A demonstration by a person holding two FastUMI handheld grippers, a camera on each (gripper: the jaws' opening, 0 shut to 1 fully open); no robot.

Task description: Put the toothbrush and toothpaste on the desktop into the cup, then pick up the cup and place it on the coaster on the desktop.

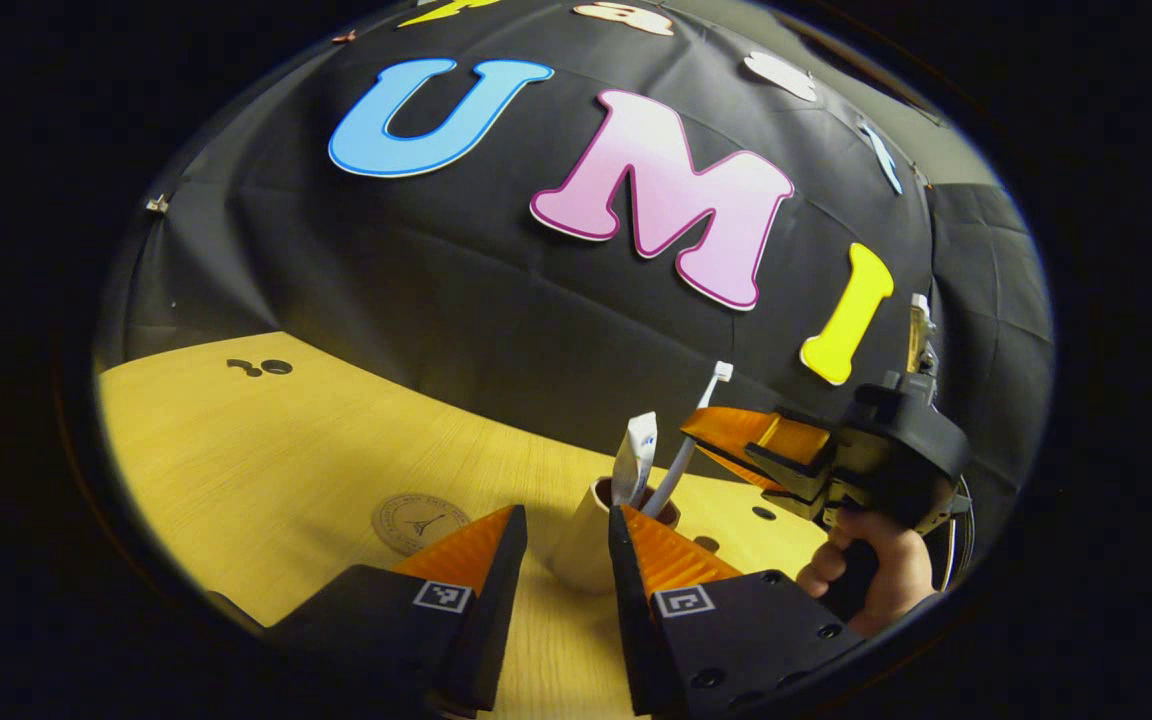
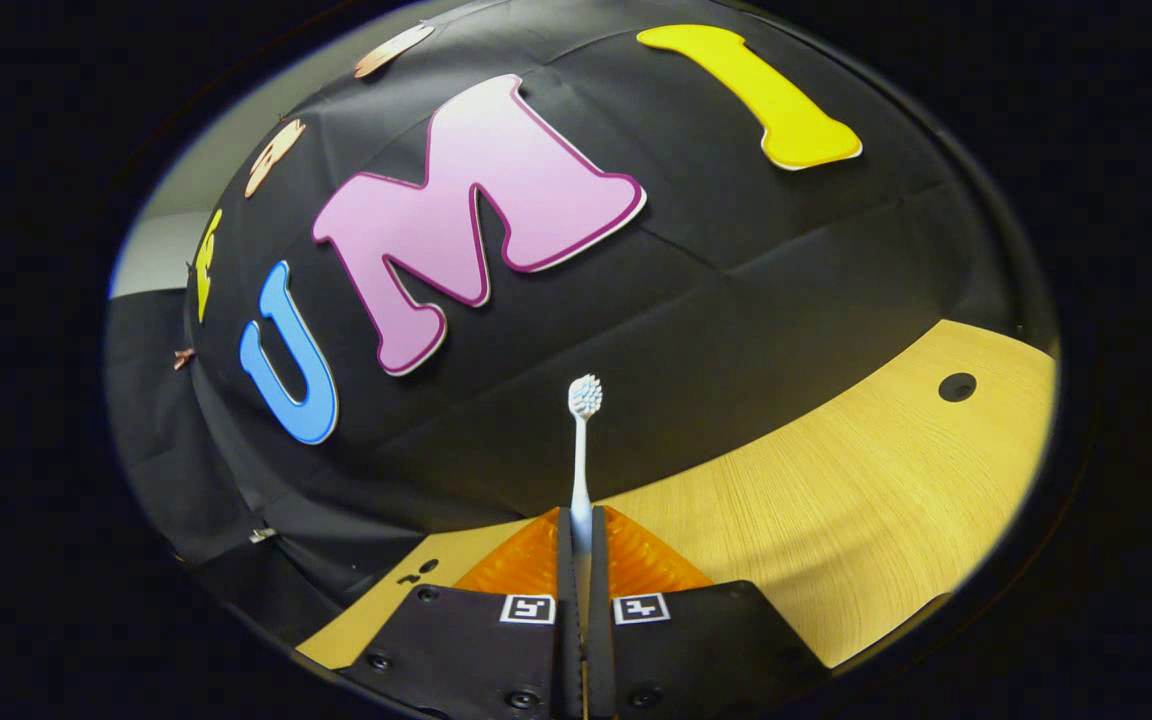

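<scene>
While the cup (image 1: pixel 586 540) stands on the wooden desktop (image 1: pixel 316 450), it already has the toothpaste (image 1: pixel 634 458) in it, the tube standing upright with its flat end above the rim, and the toothbrush (image 1: pixel 688 440) leans out of it to the right, bristle head uppermost against the booth wall. In the left gripper view the left gripper (image 1: pixel 566 560) is near the cup with its jaws spread wide, one finger on either side of the cup but not pressing on it as far as I can tell. The right gripper (image 1: pixel 706 428), held by a hand (image 1: pixel 876 575) on the right, reaches in from that side with its tips at the toothbrush handle. In the right gripper view the right gripper (image 2: pixel 581 545) is closed narrow on the toothbrush (image 2: pixel 582 460), both fingers pressing the handle, the brush rising straight up between them. Left of the cup, near it but apart, the round coaster (image 1: pixel 418 520) lies flat on the desktop. Small dark holes (image 1: pixel 276 367) mark the far left of the wood, and the black cloth wall (image 1: pixel 496 300) closes the far side.
</scene>
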